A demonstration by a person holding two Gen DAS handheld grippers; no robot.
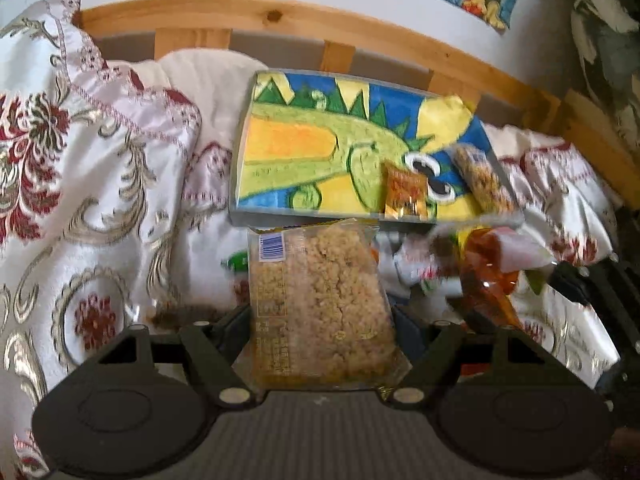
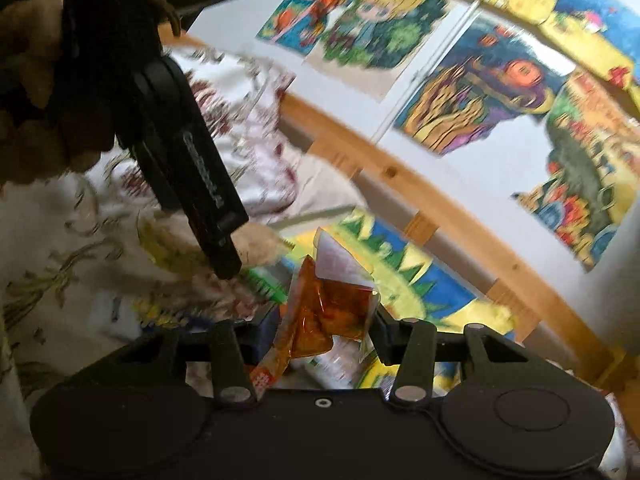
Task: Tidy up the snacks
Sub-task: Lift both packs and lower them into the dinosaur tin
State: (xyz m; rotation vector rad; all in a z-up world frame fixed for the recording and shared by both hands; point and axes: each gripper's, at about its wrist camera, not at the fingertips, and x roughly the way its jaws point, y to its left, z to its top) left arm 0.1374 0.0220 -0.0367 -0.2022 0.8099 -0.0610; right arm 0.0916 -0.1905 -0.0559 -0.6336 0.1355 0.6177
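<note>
My left gripper point(image 1: 320, 320) is shut on a clear-wrapped puffed-rice cake point(image 1: 320, 304), held over the bed just in front of a flat box with a crocodile drawing point(image 1: 304, 148). On the box lie a small orange packet point(image 1: 404, 194) and another rice cake point(image 1: 482, 178). My right gripper point(image 2: 326, 322) is shut on an orange-red clear snack packet point(image 2: 328, 308), which also shows in the left wrist view point(image 1: 488, 272). The left gripper point(image 2: 192, 160) shows in the right wrist view, above the loose snacks.
A floral bedspread point(image 1: 80, 184) covers the bed, with a pillow point(image 1: 200, 80) at the back. A wooden bed rail point(image 1: 360, 28) runs behind the box. Several loose snack packets point(image 1: 416, 268) lie in front of the box. Drawings point(image 2: 480, 80) hang on the wall.
</note>
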